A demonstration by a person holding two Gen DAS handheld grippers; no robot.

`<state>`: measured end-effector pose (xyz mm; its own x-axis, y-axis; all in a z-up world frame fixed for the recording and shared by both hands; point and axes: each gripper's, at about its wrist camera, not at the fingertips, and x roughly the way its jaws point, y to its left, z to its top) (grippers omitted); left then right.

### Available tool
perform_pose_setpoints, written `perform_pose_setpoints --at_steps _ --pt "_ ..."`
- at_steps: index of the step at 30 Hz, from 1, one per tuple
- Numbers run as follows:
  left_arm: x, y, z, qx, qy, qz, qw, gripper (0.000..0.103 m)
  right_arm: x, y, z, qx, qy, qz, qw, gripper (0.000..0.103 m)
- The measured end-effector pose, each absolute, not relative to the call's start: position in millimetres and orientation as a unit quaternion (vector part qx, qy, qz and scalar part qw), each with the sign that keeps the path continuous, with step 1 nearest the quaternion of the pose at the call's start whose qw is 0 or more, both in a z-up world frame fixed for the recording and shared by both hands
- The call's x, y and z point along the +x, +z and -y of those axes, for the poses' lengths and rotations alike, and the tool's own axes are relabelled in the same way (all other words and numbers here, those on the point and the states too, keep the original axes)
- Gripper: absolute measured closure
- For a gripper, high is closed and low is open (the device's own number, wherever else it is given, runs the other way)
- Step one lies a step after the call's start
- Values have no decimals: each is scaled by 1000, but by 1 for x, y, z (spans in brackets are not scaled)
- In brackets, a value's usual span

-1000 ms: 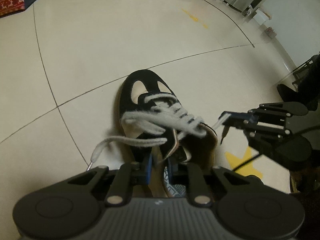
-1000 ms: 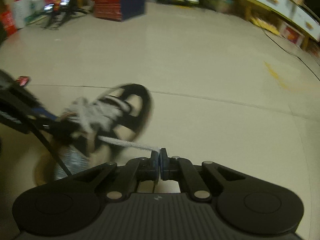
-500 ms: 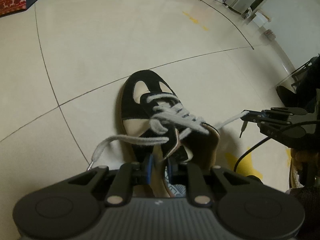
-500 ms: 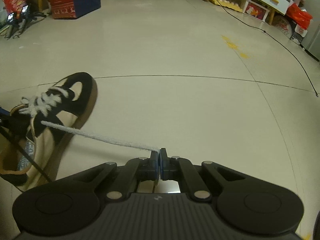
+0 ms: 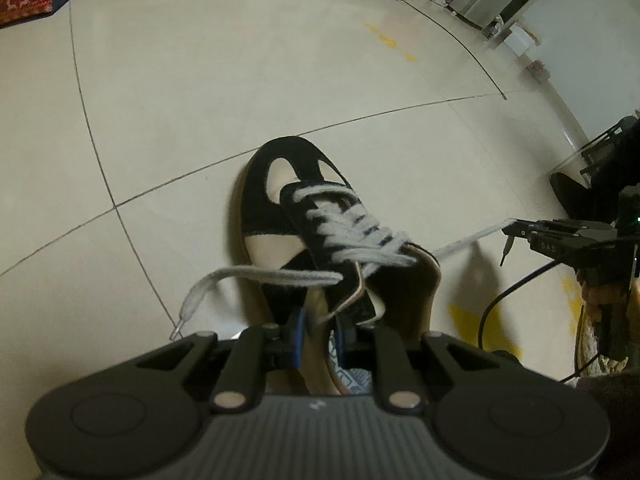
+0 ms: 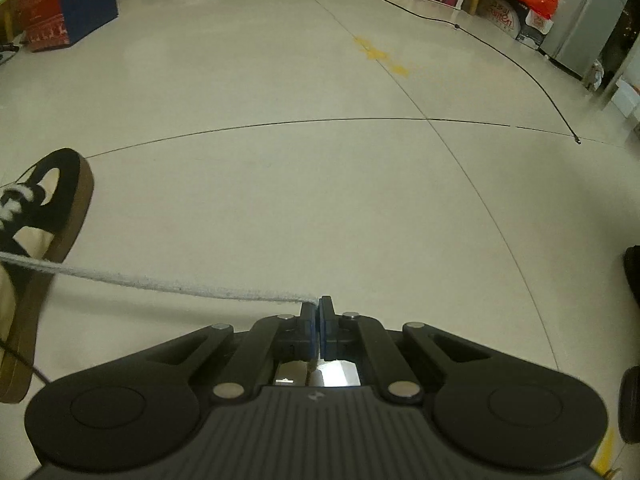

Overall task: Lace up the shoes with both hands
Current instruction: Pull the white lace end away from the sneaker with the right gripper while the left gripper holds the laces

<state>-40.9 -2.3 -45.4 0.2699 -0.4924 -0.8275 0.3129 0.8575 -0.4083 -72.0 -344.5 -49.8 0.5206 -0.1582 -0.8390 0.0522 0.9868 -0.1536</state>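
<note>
black suede shoe (image 5: 304, 216) on the tiled floor (image 5: 200, 80), heel hidden behind our left gripper (image 5: 320, 334), which clamps its collar. our right gripper (image 6: 320, 310) pinches the lace end (image 6: 160, 280), pulled taut sideways.

Parts hidden, cropped or unreadable around the shoe

The left gripper (image 5: 320, 334) is covering the heel of the shoe (image 5: 296, 200), so whether its pads are pressing the collar is not showing; in the right wrist view the picture's edge at nine o'clock is cutting the shoe (image 6: 44, 208) and the lace (image 6: 160, 282); the lace end is disappearing between the right gripper (image 6: 319, 312) fingers; the boxes (image 6: 504, 16) at one o'clock are carrying print too small to read.
</note>
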Motion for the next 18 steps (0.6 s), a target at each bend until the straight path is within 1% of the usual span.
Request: perform_pose_setpoints --at_steps 3,5,7,8,9,14,17,18 --pt "-39 -44 2 -83 -263 -550 788 87 -71 -53 343 -52 -51 -494 866 102" --pt "-38 -39 0 -89 -281 -544 786 83 -74 -53 342 -54 -43 -496 865 102" --pt "-36 -34 -9 -123 -295 -534 783 72 -77 -52 341 -55 -37 -499 864 102" --pt "-35 -33 -14 -149 -296 -532 780 61 -78 -52 342 -53 -36 -499 864 102" --pt "-33 -32 -19 -174 -296 -529 776 52 -80 -52 343 -51 -35 -502 863 102" --pt "-24 -55 -42 -312 -234 -563 729 51 -81 -53 340 -40 -30 -508 860 102" --pt "-21 -69 -55 -401 -184 -558 703 53 -83 -54 334 -50 -19 -510 859 102" --pt "-19 -74 -55 -423 -169 -562 691 55 -82 -55 334 -51 -18 -511 858 102"
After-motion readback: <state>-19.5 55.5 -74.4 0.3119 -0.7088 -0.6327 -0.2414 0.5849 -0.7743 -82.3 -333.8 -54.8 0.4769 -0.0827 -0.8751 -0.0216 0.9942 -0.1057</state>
